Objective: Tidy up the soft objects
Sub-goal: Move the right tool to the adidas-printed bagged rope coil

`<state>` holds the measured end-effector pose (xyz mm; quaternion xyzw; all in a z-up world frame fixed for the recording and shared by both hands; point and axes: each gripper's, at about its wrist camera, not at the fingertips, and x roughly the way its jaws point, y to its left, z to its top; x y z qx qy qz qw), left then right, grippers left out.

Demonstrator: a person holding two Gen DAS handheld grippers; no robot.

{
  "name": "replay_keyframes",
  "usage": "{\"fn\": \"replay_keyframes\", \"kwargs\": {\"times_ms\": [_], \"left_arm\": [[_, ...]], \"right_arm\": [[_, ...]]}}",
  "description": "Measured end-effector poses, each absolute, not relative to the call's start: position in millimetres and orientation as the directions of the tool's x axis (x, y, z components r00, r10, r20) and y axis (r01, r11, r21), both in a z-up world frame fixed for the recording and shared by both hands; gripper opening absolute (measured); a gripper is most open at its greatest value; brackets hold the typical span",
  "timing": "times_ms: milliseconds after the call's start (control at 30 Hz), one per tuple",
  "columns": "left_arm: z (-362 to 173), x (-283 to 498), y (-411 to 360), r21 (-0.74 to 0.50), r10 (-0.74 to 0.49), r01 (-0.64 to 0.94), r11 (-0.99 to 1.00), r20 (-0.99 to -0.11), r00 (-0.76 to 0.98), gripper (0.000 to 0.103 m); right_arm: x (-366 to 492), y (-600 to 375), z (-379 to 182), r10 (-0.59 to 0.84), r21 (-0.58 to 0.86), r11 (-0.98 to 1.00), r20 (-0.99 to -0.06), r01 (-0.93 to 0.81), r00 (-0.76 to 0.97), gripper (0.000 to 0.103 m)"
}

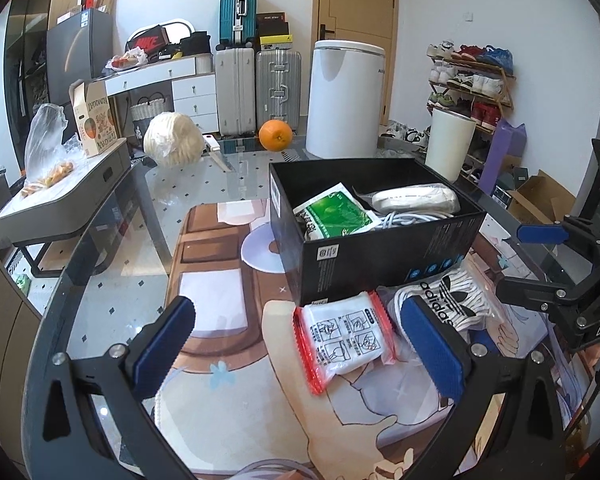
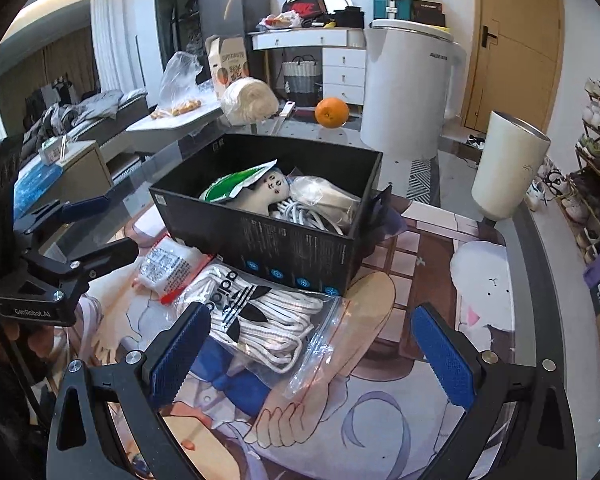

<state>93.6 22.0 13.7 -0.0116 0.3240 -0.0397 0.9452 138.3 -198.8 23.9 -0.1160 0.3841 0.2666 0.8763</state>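
A black open box stands on the printed mat and holds a green packet, white cables and a bagged white item. In front of it lie a red-edged white packet and a clear zip bag of white Adidas laces. My left gripper is open, with the red-edged packet between its fingers. My right gripper is open above the lace bag; it also shows in the left wrist view.
An orange, a white yarn-like ball, a knife and a cream tumbler stand on the glass table beyond the box. A white bin stands behind.
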Motion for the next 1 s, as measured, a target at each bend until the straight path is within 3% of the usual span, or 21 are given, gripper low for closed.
{"fn": "replay_keyframes", "kwargs": {"times_ms": [467, 1000], "left_arm": [[10.3, 91.2, 28.8, -0.073, -0.094, 0.062, 0.995, -0.614, 0.784, 0.103], [9.2, 93.2, 32.0, -0.084, -0.097, 0.057, 0.995, -0.615, 0.782, 0.103]], "right_arm": [[149.0, -163.9, -2.6, 0.391, -0.049, 0.723, -0.794, -0.689, 0.466, 0.102], [153.9, -144.3, -19.8, 0.425, 0.064, 0.649, -0.857, -0.758, 0.292, 0.102]]}}
